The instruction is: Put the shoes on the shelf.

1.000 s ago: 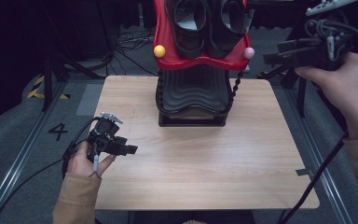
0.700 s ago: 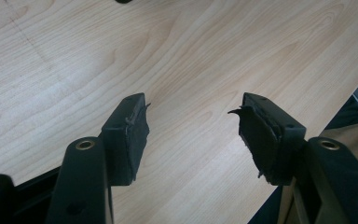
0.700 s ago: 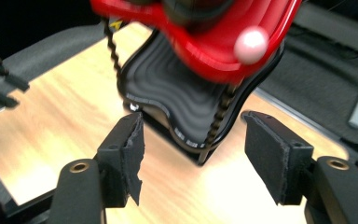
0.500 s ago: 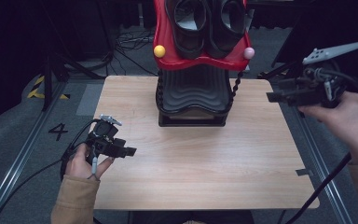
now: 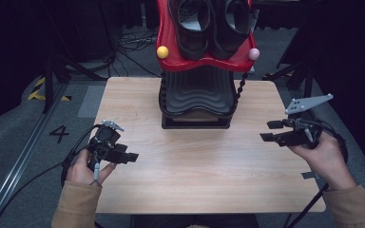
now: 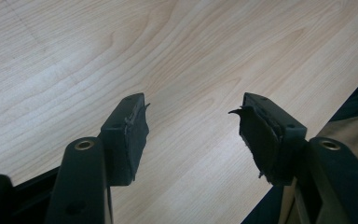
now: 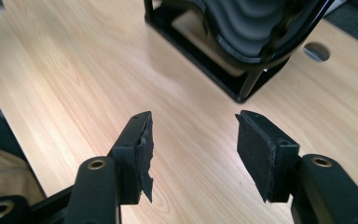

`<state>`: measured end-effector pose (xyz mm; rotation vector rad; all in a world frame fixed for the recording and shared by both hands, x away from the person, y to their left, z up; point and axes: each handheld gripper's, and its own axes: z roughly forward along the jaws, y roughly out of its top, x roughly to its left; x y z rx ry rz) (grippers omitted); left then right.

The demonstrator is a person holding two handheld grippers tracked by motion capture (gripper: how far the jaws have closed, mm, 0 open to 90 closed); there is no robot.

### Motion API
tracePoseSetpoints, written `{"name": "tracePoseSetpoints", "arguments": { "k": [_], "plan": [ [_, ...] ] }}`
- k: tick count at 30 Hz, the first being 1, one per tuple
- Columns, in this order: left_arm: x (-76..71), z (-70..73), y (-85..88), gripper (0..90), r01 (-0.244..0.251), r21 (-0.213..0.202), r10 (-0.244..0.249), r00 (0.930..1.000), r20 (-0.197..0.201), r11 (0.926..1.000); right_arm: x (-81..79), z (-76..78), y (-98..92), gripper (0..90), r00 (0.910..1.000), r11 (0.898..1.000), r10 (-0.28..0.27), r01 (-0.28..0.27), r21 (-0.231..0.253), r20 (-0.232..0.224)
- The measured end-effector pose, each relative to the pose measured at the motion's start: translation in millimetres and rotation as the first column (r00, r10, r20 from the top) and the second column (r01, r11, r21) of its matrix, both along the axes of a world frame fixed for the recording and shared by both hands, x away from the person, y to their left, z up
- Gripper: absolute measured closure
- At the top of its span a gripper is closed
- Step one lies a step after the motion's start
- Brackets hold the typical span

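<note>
A black ribbed stand stands at the back middle of the wooden table. It carries a red tray with two black shoes. My left gripper rests low over the table's left side, open and holding nothing. My right gripper hovers over the right side of the table and points left. It is open, its jaws have just been closing a little, and nothing is between them. The stand's base lies ahead of them to the right.
A yellow ball and a pink ball sit at the red tray's front corners. A black beaded cord hangs beside the stand. Bare wood lies between the two grippers. Dark floor with cables surrounds the table.
The right hand has come down from high at the right to just above the table's right side. The left hand and the stand have not moved.
</note>
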<state>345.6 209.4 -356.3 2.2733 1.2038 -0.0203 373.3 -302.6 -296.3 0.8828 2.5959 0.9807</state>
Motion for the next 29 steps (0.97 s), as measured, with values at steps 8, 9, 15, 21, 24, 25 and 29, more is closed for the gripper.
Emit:
{"name": "tracePoseSetpoints", "arguments": {
  "k": [8,9,15,21,24,25,29],
  "plan": [
    [3.7,-8.7,-3.7,41.8,0.005,0.02,-0.005,0.9998,-0.022,0.9998,-1.5,-56.1,2.4,44.8,0.9996,0.996,0.004,-0.006,-0.091,-0.027],
    [4.4,-10.2,-3.7,41.8,0.009,0.021,-0.008,0.9996,-0.029,0.9997,-1.6,-61.7,2.2,44.8,0.9996,0.995,0.0,-0.003,-0.098,-0.029],
    [7.9,-21.9,-10.0,41.4,0.017,0.049,-0.014,0.9975,-0.07,0.9987,1.9,-96.9,-3.2,44.7,0.9955,0.997,-0.031,0.024,-0.077,-0.089],
    [10.1,-26.7,-10.5,41.1,0.019,0.062,-0.014,0.9964,-0.084,0.9979,7.8,-132.5,-9.2,44.3,0.9865,0.989,-0.073,0.053,-0.139,-0.146],
    [11.9,-29.9,-10.7,41.0,0.017,0.077,-0.01,0.996,-0.088,0.9969,8.3,-143.4,-10.1,44.5,0.9871,0.984,-0.088,0.065,-0.167,-0.133],
    [12.7,-31.7,-11.0,40.9,0.018,0.08,-0.011,0.9958,-0.091,0.9966,7.6,-145.9,-10.1,44.7,0.9888,0.983,-0.088,0.066,-0.17,-0.121],
    [14.0,-43.9,-14.2,40.3,0.014,0.139,0.0,0.995,-0.1,0.9901,6.0,-152.1,-10.5,44.1,0.9899,0.984,-0.094,0.076,-0.159,-0.106]
  ]
}}
